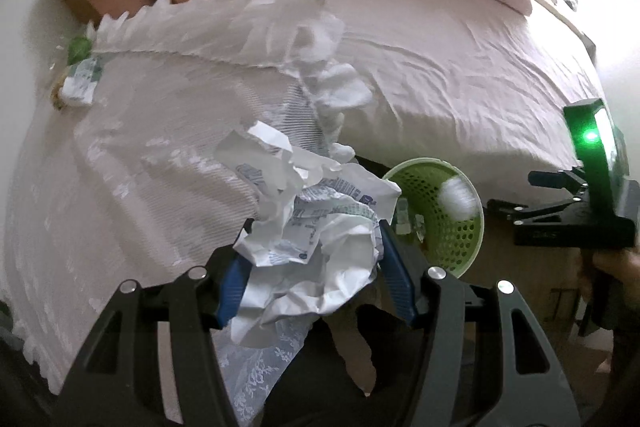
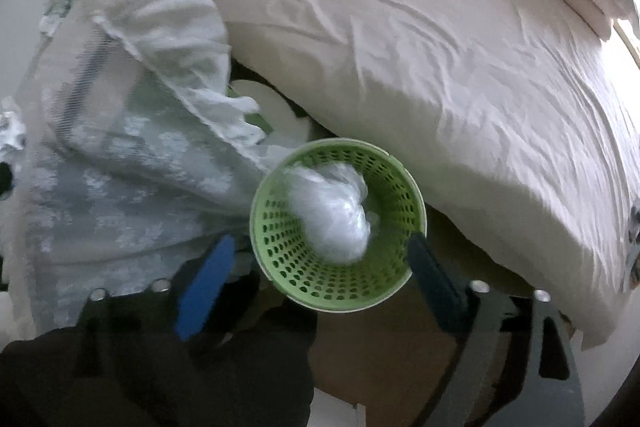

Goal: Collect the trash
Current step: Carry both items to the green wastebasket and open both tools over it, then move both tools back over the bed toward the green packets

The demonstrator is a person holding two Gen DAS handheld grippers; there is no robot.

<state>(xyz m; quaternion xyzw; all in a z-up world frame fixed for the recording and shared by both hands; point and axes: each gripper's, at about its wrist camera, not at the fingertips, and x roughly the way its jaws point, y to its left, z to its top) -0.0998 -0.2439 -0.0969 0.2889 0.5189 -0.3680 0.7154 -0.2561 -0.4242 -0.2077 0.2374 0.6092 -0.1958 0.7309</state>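
- Sitting low in the centre of the right wrist view, the green bin [image 2: 338, 227] already holds a clear plastic wad [image 2: 332, 215]; that piece looks collected.
- Spread wide to either side of the bin, the right gripper [image 2: 320, 255] has jaws apart and nothing between them.
- Clamped on a crumpled paper [image 1: 316, 223] at lower centre of the left wrist view, the left gripper [image 1: 310, 267] sits left of the bin [image 1: 440, 215] and not yet over it; this piece is probably next to drop.
- More litter, a printed wrapper [image 1: 82, 83] and something green, lies at the left edge, beyond the lace cloth [image 1: 168, 115].
- A bed [image 1: 460, 75] fills the upper right.
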